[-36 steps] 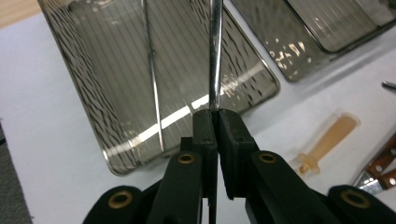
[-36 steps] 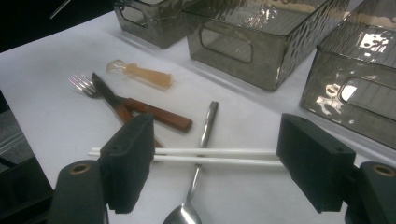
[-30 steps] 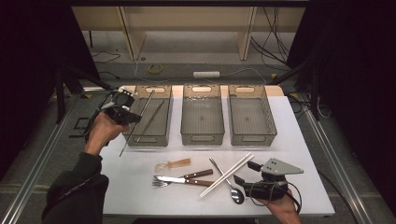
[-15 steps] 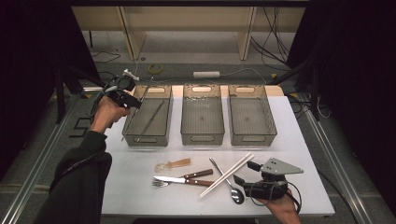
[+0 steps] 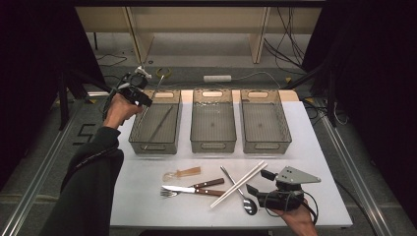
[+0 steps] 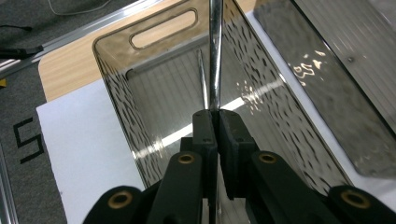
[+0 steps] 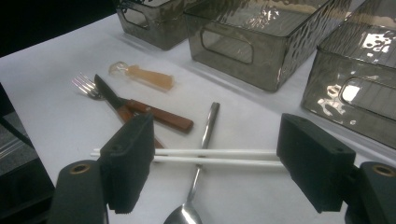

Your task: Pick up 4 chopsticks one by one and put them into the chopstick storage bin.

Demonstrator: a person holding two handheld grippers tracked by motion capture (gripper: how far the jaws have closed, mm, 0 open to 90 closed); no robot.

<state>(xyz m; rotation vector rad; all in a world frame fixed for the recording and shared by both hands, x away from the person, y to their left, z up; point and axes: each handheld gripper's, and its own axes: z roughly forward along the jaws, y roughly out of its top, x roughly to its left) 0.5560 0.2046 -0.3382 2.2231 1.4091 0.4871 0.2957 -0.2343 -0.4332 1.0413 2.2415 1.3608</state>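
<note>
Up at the far left, the left gripper pinches a thin metal rod tight between its jaws, over the left bin. Another rod lies inside that bin. Down near the front edge, the right gripper rests on the table with its jaws spread wide. Just ahead of it lie two white chopsticks across a spoon, and a knife, a fork and a clear stick.

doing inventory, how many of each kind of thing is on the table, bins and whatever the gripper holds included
bins: 3
white chopsticks: 2
metal sticks, one in the left gripper, one in the left bin: 2
spoon: 1
knife: 1
fork: 1
clear handled utensil: 1
total: 11
</note>
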